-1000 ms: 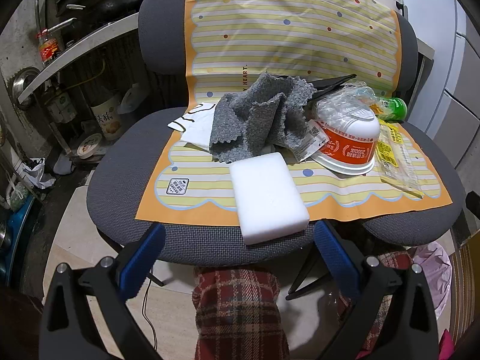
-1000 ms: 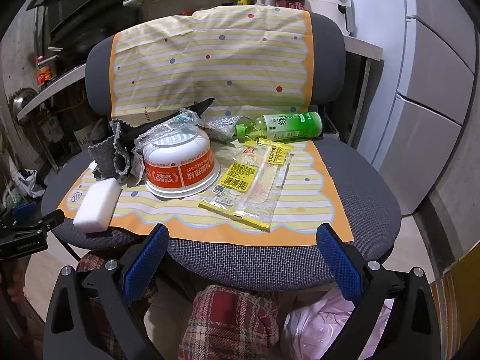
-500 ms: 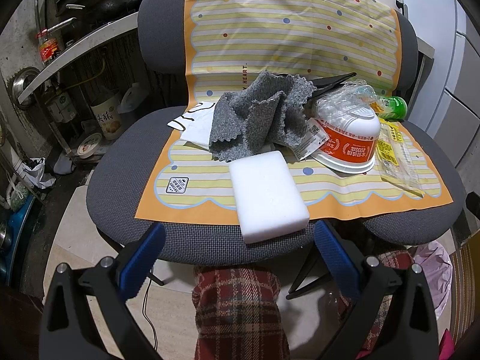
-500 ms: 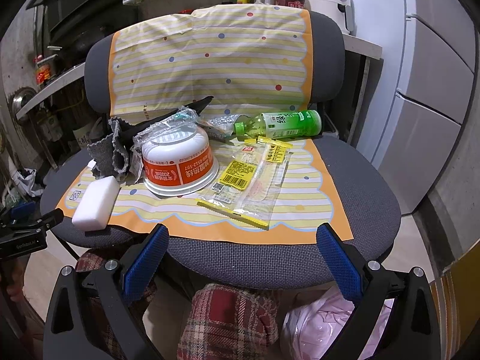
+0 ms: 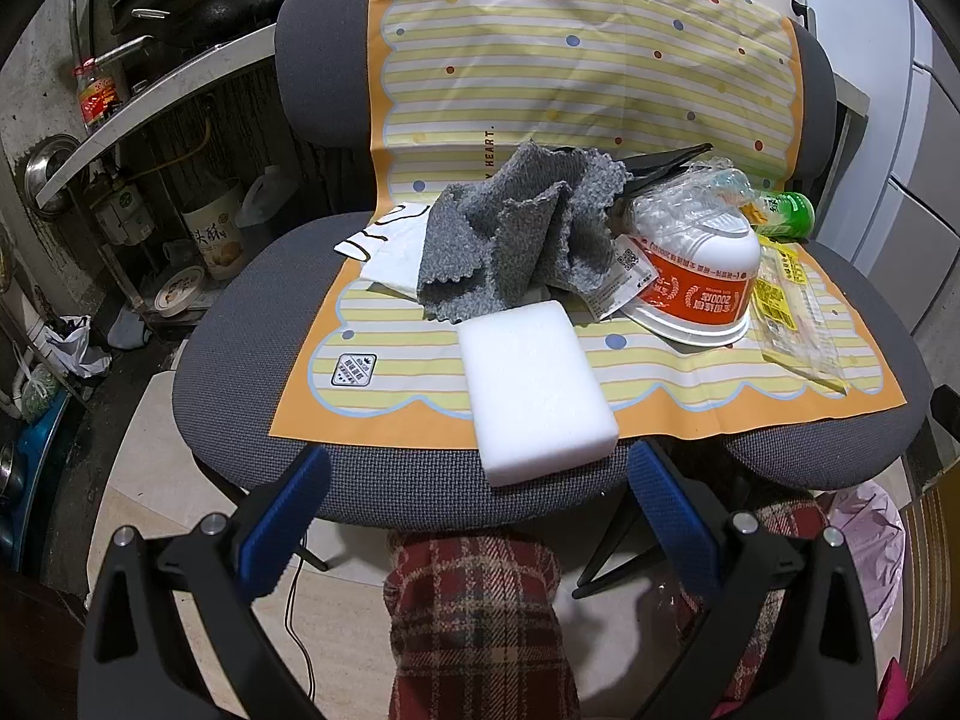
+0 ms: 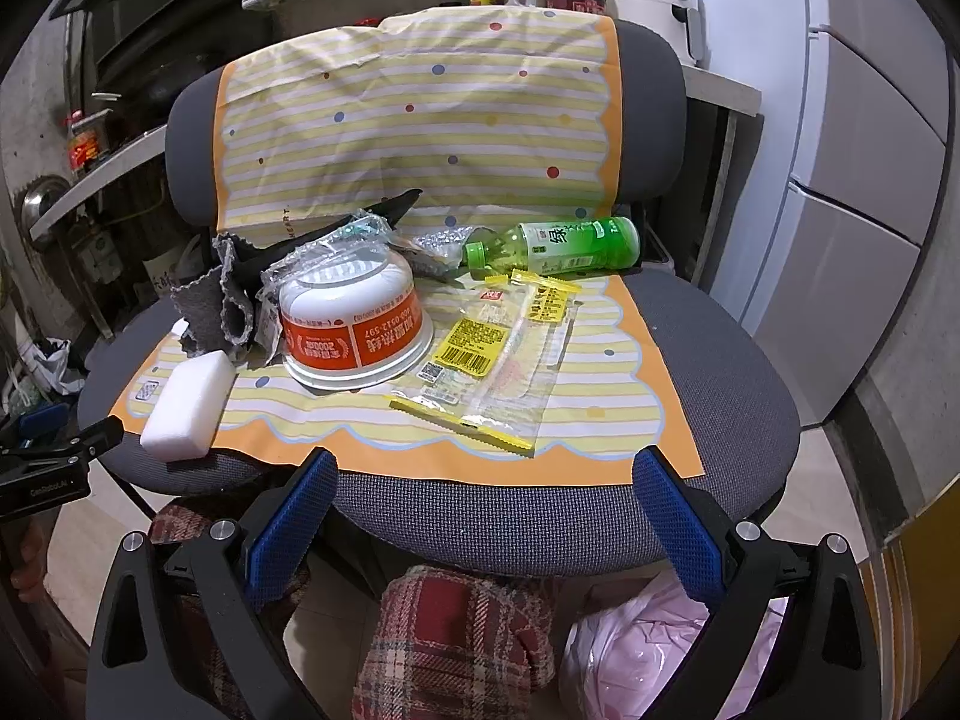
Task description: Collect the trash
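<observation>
Before the chair seat [image 6: 540, 522], the left gripper [image 5: 474, 498] and right gripper [image 6: 486, 492] are hovering wide open and empty; the right should be closing on the clear wrapper's [image 6: 498, 372] near edge.

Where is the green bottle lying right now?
In the right wrist view, the green bottle lies on its side at the back right of the chair seat, behind the yellow wrappers, cap toward the upturned noodle bowl.

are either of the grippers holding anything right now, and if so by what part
Nothing is held. The left gripper and the right gripper are both open and empty, short of the chair seat.
</observation>
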`<state>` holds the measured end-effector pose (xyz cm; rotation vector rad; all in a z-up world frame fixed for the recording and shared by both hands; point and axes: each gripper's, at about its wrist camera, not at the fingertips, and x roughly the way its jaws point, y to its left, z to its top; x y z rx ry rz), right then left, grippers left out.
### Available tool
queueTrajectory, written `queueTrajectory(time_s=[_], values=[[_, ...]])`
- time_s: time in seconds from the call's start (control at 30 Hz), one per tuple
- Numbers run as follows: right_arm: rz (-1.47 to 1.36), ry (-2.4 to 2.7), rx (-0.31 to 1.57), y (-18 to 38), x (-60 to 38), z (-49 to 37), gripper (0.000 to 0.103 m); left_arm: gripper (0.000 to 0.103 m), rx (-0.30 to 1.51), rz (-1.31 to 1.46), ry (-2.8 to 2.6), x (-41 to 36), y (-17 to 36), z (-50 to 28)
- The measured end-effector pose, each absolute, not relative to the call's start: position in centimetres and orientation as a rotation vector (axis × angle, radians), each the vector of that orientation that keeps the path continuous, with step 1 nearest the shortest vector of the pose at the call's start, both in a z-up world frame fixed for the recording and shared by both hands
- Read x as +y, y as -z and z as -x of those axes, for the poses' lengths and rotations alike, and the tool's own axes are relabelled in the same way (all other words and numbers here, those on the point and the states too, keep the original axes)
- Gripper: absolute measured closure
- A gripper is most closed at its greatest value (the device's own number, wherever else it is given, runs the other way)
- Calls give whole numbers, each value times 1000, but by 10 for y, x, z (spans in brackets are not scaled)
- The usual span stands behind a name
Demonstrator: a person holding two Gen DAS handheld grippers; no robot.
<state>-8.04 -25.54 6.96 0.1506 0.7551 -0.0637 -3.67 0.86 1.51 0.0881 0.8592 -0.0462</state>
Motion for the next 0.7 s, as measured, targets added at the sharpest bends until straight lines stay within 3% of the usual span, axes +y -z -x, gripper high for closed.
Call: queueTrajectory(time_s=[0.7], values=[[-134,75,752,-49,-258,62,6,7,908,-104,67,4,6,23]])
